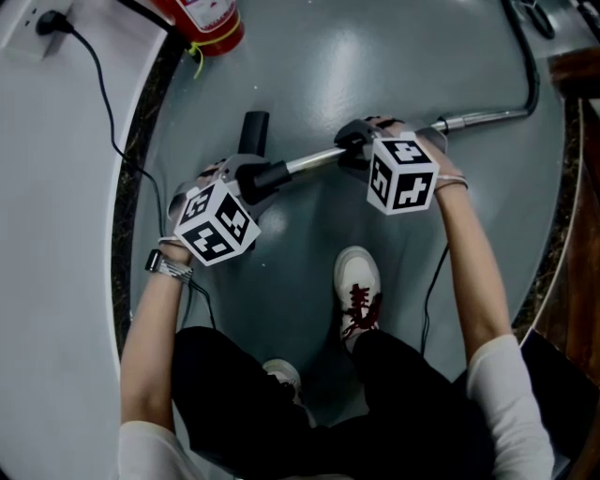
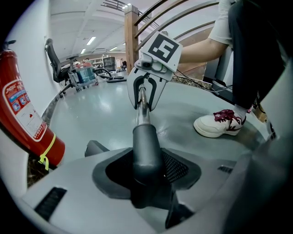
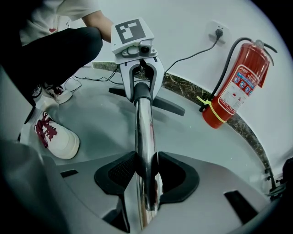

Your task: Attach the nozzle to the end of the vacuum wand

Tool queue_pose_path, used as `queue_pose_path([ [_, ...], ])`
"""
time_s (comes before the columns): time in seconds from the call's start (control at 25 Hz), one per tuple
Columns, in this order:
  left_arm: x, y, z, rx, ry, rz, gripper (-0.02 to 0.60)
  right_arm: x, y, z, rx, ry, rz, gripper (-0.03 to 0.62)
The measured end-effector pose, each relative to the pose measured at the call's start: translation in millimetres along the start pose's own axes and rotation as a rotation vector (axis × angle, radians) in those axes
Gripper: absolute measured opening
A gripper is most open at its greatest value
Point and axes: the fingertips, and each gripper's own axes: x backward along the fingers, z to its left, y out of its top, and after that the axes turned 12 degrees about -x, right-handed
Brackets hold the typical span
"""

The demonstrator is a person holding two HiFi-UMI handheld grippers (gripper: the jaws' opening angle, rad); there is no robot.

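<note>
The grey floor (image 1: 375, 84) fills most of what I see below me, bounded on my left by a curved white wall (image 1: 47, 281) with a dark speckled skirting.

Across the floor runs the vacuum wand (image 1: 487, 118), a chrome tube lying slantwise in front of my knees, its far end bending away at the upper right. A red fire extinguisher (image 3: 233, 87) stands against the wall, a yellow tie round its base.

The nozzle (image 2: 146, 151) is dark grey. Its round neck points along the wand, and the tube's end enters the mouth of that neck; how far in it sits I cannot tell. The nozzle's flat head (image 1: 253, 131) lies on the floor just beyond my left hand.

My left gripper (image 2: 146, 176) has its jaws clamped round the nozzle's neck, the black pads on either side of it. My right gripper (image 3: 146, 178) is clamped on the chrome tube further along, pads pressed to both flanks. The two grippers face each other along the wand, near but apart.

My white shoe (image 1: 358, 281) with red laces is planted under the tube. A black cable (image 1: 98, 84) runs down from a wall socket (image 1: 33, 28).
</note>
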Motion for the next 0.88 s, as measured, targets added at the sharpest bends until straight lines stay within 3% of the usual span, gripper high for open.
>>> queue_pose_path([
  [0.28, 2.7, 0.7, 0.3, -0.067, 0.028, 0.036, 0.189, 0.9, 1.4, 1.7, 0.010, -0.004, 0.002, 0.166],
  [0.56, 0.8, -1.4, -0.9, -0.202, 0.063, 0.115, 0.187, 1.6, 7.3, 7.5, -0.009, 0.014, -0.035, 0.161],
  [0.88, -1.5, -3.3, -3.3, -0.181, 0.044, 0.126, 0.187, -1.3, 11.9, 12.7, 0.031, 0.007, -0.025, 0.152],
])
